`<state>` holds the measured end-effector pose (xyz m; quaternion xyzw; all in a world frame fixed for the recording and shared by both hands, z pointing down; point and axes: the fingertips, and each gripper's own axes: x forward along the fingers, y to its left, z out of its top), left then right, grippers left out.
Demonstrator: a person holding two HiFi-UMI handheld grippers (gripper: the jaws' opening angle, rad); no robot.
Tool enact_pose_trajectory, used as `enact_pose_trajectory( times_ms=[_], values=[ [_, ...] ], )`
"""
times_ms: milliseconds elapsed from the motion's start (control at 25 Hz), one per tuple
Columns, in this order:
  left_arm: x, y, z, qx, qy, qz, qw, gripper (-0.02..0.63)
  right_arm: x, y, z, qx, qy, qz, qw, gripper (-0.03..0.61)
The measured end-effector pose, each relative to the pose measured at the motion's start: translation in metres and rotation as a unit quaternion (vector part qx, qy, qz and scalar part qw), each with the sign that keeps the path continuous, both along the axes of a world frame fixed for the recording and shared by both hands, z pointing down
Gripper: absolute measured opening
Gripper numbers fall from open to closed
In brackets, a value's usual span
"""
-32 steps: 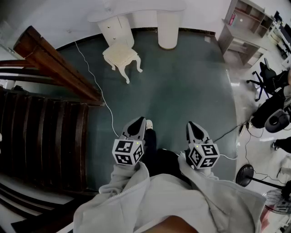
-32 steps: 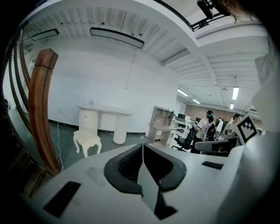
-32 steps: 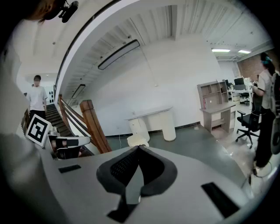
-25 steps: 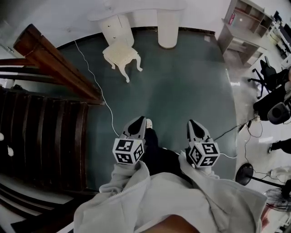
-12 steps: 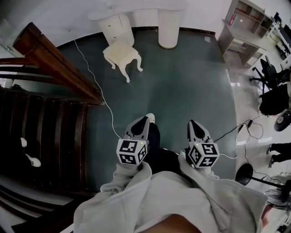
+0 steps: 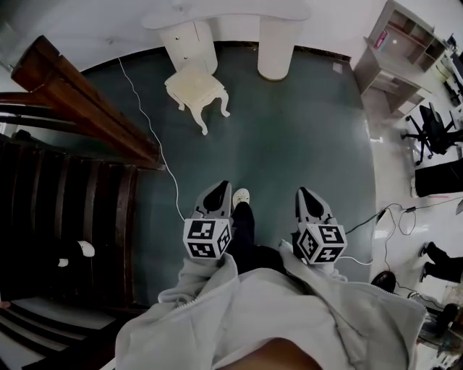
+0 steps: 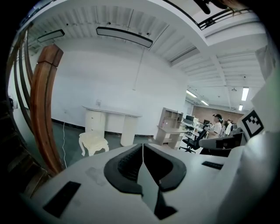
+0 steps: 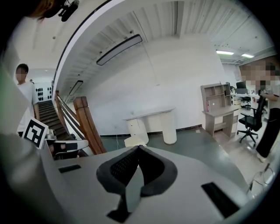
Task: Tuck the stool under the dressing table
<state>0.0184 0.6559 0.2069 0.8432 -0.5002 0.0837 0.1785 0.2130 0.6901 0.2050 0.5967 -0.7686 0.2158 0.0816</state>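
Both grippers are closed with nothing in them. The left gripper (image 6: 218, 194) shows its dark pads pressed flat together in its own view (image 7: 142, 148), and the right gripper (image 6: 307, 196) is the same, jaws together and empty (image 8: 137, 149). In the head view both are held out low in front of the person's grey sleeves, side by side, pointing across the dark green floor (image 6: 304, 130) toward the far wall, with one white shoe (image 6: 241, 196) between them. The stool (image 6: 194, 83) is well apart from both grippers. It stands upright on the floor just in front of the drawer pedestal at the left end of the dressing table (image 6: 231, 9), angled a bit and not in the gap between the two pedestals. The left gripper view puts the stool (image 7: 93, 141) below and left of the dressing table (image 7: 111, 113). In the right gripper view the stool (image 8: 135, 140) sits just above the jaws, under the table top (image 8: 151, 114). A white cable (image 6: 155, 141) runs along the floor beside the wooden stair rail (image 6: 87, 101) on the left. A shelf desk (image 6: 394, 50) and an office chair (image 6: 430, 123) are off to the right.
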Motion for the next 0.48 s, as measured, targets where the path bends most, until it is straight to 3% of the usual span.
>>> enact_pose_trajectory(
  times_ms=[480],
  values=[
    [-0.011,-0.130,-0.023,0.003,0.000,-0.019,0.9998,0.020,-0.013,-0.125,-0.021,-0.004,0.005,-0.021,1.000,0.051]
  ],
)
